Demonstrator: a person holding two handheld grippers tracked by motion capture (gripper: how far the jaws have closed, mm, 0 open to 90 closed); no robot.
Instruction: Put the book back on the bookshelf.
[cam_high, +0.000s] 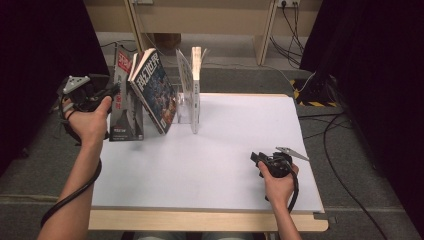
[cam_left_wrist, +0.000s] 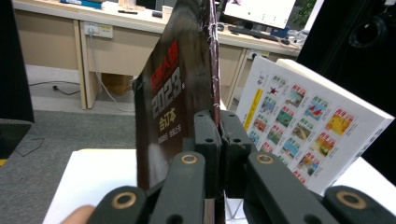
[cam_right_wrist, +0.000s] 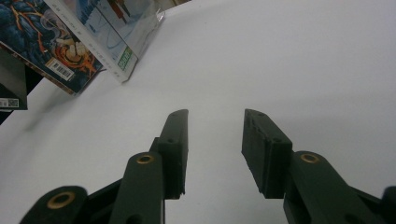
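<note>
At far left, the left claw (cam_left_wrist: 219, 126) pinches the dark magazine (cam_left_wrist: 175, 107) upright; the right claw (cam_right_wrist: 215, 154) rests spread on the counter (cam_high: 225, 150).

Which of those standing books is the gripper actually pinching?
The dark book with the red title, at the far left of the row. The left gripper is shut on its edge; the leaning blue-covered book and the white book stand untouched.

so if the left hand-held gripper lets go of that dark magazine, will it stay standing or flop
The dark magazine looks thin and soft-covered, so it would probably sag or tip. The left hand-held gripper pinches only its edge, and it stands upright on the table. It might lean onto the tilted blue book beside it.
</note>
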